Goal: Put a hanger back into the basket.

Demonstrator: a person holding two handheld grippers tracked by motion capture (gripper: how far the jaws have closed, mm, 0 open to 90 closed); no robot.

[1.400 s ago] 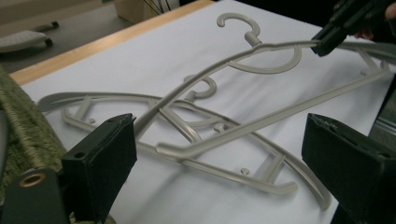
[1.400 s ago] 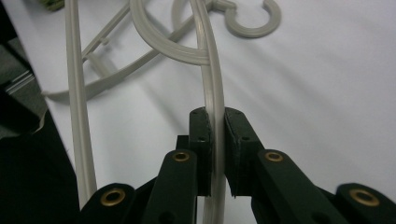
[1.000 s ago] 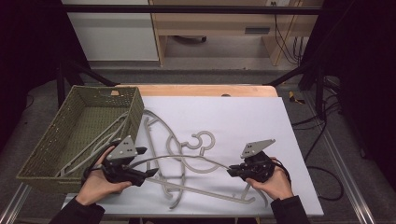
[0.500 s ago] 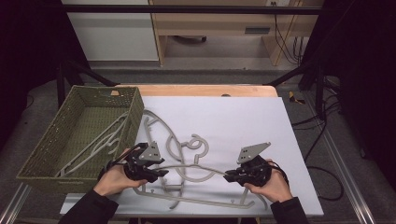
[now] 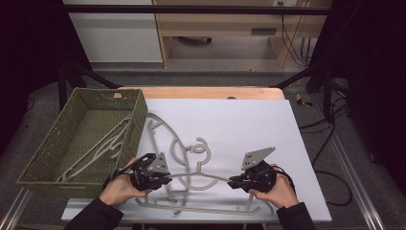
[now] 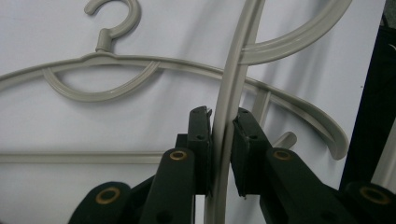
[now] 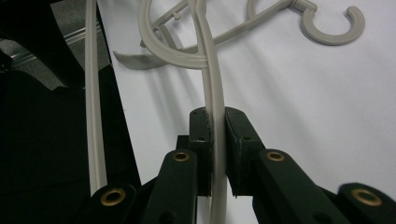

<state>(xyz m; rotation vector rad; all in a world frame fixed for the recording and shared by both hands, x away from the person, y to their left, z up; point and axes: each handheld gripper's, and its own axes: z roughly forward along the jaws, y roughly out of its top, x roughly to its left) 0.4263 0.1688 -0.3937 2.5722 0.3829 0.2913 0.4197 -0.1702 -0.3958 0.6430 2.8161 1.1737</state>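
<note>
Item: grey plastic coat hanger (image 5: 198, 178), right of the green woven basket (image 5: 81, 139) on the bench. Being gripped at each shoulder, for level lifting: left gripper (image 6: 219, 122) fingers just closed onto it, right gripper (image 7: 215, 122) fingers clamped.

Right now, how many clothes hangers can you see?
3, maybe more hidden: one hanger in the basket, one tangled hanger on the table, one held hanger between both grippers.

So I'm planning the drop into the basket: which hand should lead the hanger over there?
Probably the left: the left gripper is clamped on the hanger right beside the basket, while the right gripper grips its far end.
</note>
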